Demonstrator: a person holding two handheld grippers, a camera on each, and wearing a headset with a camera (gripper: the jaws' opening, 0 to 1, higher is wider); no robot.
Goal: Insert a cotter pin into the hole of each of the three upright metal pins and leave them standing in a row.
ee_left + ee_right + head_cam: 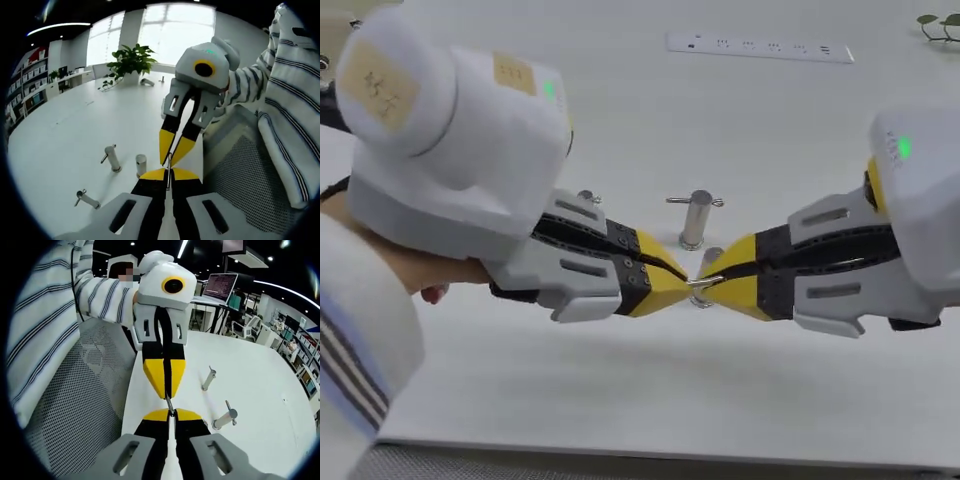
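Note:
Over the table's near middle, my left gripper (682, 280) and right gripper (712, 282) meet tip to tip, both shut on one small cotter pin (701, 284). In the left gripper view the cotter pin (170, 163) runs from my left gripper (169, 173) up to the right gripper (173, 152). Just behind the tips stands a bare metal pin (709, 257). A second metal pin (696, 218) behind it carries a cotter pin through its top. A third metal pin (587, 197) with a cotter pin peeks out behind the left gripper.
A white power strip (760, 46) lies at the table's far side, with a plant (940, 25) at the far right corner. The near table edge (620, 450) runs below the grippers. A striped sleeve (350, 360) shows at the lower left.

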